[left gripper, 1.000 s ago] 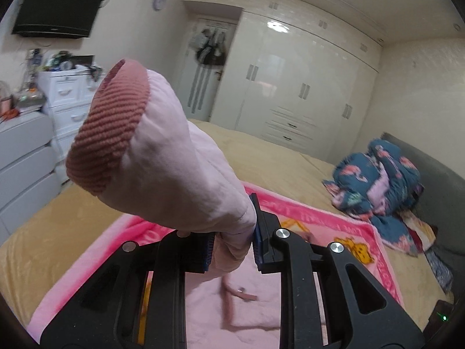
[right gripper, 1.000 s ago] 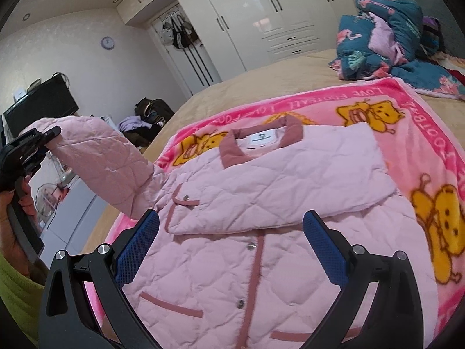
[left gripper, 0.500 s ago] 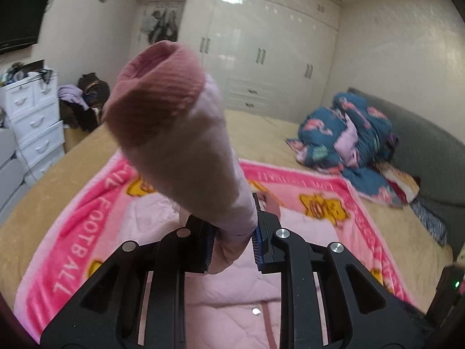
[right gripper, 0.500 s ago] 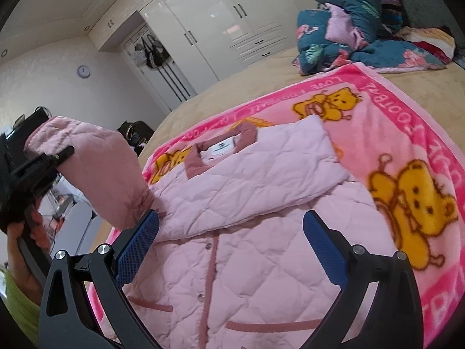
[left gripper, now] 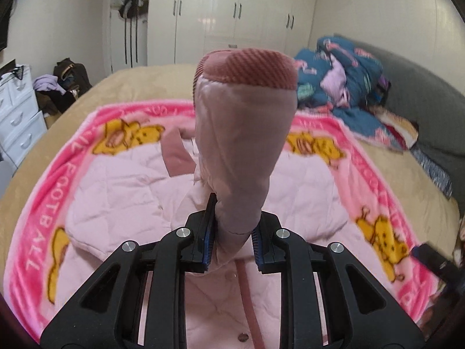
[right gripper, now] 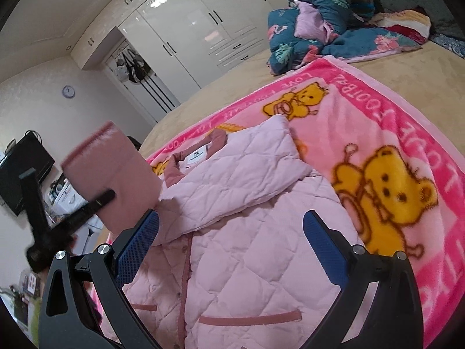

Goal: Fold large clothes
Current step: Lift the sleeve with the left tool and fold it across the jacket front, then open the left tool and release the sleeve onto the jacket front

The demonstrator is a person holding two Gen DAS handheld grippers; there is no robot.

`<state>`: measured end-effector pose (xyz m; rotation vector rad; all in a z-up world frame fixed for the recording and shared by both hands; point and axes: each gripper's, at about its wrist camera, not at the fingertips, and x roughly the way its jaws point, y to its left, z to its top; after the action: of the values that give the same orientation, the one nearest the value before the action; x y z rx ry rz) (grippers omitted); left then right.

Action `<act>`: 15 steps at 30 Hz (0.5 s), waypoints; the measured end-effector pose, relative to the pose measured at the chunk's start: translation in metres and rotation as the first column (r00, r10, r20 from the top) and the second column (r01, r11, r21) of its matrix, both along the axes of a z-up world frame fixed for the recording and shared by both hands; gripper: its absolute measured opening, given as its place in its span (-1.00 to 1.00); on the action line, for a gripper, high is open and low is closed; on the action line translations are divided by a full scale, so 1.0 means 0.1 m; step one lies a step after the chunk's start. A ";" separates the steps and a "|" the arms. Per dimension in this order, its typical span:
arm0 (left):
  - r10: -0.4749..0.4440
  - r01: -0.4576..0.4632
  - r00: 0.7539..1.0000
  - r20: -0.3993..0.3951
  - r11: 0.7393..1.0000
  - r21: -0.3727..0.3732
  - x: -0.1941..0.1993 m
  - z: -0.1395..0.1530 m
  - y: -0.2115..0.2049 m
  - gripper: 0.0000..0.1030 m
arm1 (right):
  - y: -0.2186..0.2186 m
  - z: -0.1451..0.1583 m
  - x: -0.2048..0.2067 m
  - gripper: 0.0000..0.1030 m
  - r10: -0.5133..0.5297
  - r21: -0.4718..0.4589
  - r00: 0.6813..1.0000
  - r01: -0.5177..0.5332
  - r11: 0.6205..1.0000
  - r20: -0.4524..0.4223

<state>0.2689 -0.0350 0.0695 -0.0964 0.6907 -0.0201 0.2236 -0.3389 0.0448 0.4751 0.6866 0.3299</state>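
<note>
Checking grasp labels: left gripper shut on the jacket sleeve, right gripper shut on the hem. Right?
Half right. The left gripper is shut on the sleeve, but the right gripper is open and holds nothing; it only hovers over the jacket, as the right wrist view shows.

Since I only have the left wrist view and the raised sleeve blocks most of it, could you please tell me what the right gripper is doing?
Observer: The right gripper is open and empty, hovering above the jacket front.
Operator: Thank you. Is the other sleeve folded in?
Observer: Yes, the other sleeve lies flat across the chest, just below the collar.
Operator: And is my sleeve clear of the bedding?
Observer: The held sleeve is lifted off the blanket, cuff uppermost, pinched by the left gripper.
</note>
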 end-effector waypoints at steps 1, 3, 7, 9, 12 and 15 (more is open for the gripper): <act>-0.008 0.008 1.000 -0.015 1.000 0.002 0.01 -0.06 -0.03 -0.70 | -0.03 -0.01 0.00 0.92 -0.006 0.003 1.000 0.006 1.000 -0.002; -0.020 0.021 0.999 -0.049 1.000 0.008 0.04 -0.20 -0.09 -0.66 | -0.06 -0.03 0.00 0.92 -0.013 0.004 1.000 0.013 1.000 -0.008; -0.050 0.054 0.994 -0.100 0.998 0.033 0.06 -0.42 -0.21 -0.63 | -0.12 -0.07 0.00 0.92 -0.026 0.005 0.999 0.026 1.000 -0.020; -0.073 0.080 0.990 -0.118 0.995 0.063 0.06 -0.51 -0.29 -0.53 | -0.14 -0.08 0.00 0.92 -0.032 0.005 0.999 0.033 0.999 -0.025; -0.119 0.133 0.980 -0.157 0.988 0.079 0.07 -0.62 -0.39 -0.22 | -0.14 -0.10 0.01 0.92 -0.040 0.004 0.999 0.040 0.999 -0.033; -0.160 0.185 0.967 -0.200 0.976 0.112 0.05 -0.74 -0.47 0.20 | -0.12 -0.13 0.03 0.92 -0.040 0.003 0.998 0.040 0.999 -0.044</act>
<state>0.2735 -0.0819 -0.0042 0.0890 0.8879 -0.1349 0.2268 -0.3508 0.0316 0.4999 0.7189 0.2837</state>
